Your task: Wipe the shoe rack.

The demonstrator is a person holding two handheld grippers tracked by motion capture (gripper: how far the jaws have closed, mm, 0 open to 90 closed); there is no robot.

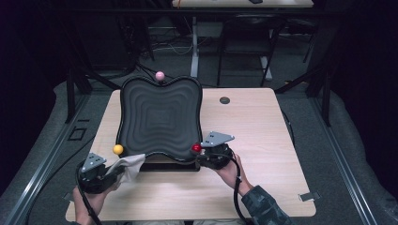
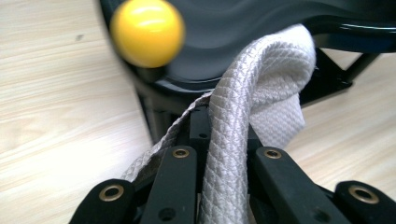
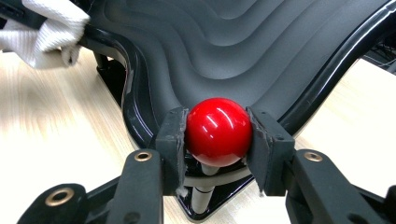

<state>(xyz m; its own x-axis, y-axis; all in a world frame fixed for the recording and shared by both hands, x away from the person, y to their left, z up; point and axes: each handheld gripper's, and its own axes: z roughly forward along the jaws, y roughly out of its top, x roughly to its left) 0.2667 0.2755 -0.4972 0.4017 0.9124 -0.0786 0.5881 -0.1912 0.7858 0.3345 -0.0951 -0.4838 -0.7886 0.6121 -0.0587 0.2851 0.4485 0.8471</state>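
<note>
I find no legible text, label, brand, number or sign on any surface before me.

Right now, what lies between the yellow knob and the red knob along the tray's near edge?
In the high view, between the yellow knob and the red knob lie the tray's black near rim and the white cloth's tip.

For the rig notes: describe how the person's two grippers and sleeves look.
Both the left gripper and right gripper are black, each topped by a grey three-cornered plate and trailing a black cable. Their jaw links carry brass-ringed rivet holes. The right forearm wears a dark camouflage-patterned sleeve.
</note>
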